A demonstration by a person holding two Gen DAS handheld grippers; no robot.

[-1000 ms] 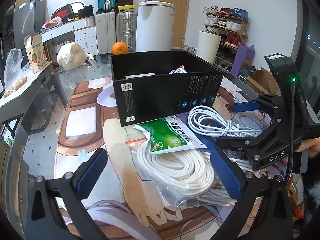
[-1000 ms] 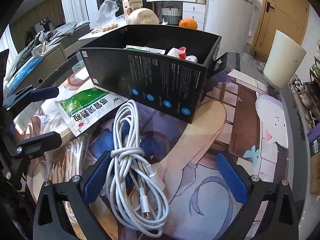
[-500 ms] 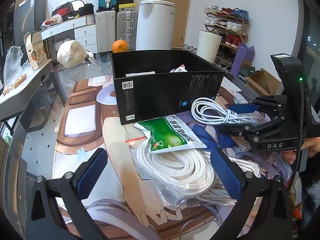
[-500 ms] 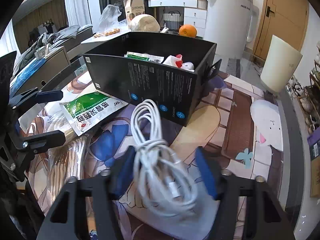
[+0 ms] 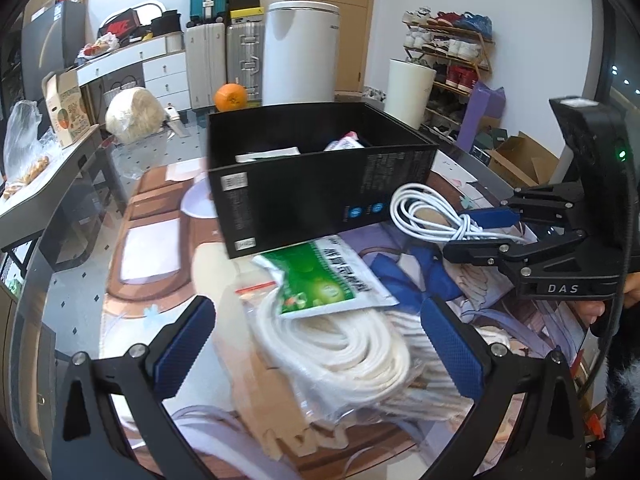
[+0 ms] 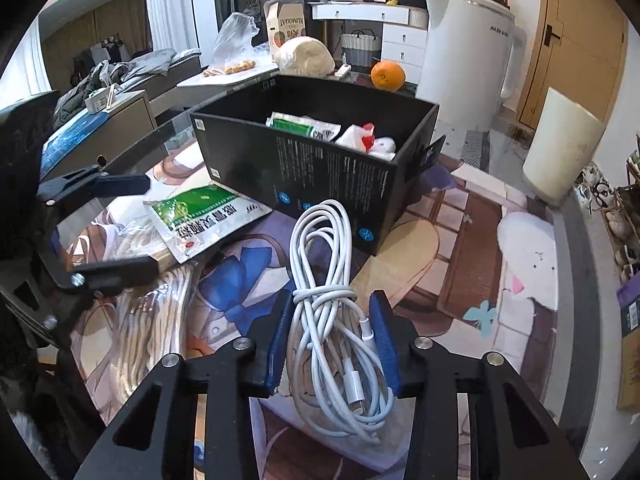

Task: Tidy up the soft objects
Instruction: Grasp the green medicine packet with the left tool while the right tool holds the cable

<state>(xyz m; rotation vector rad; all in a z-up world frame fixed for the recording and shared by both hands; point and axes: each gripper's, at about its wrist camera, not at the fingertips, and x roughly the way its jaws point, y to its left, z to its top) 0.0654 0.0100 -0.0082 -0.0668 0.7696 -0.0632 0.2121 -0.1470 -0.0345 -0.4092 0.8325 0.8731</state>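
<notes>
One cable bundle [image 6: 328,312], one box [image 6: 320,168] – two green packets [image 6: 204,220]

The black box [image 5: 320,196] walls hide most of its contents.

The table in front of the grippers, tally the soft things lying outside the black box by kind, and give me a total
White charger cable bundle, between the closing right gripper pads: 1
Green and white sachet: 1
Bagged white rope coil: 1
Total: 3
</notes>
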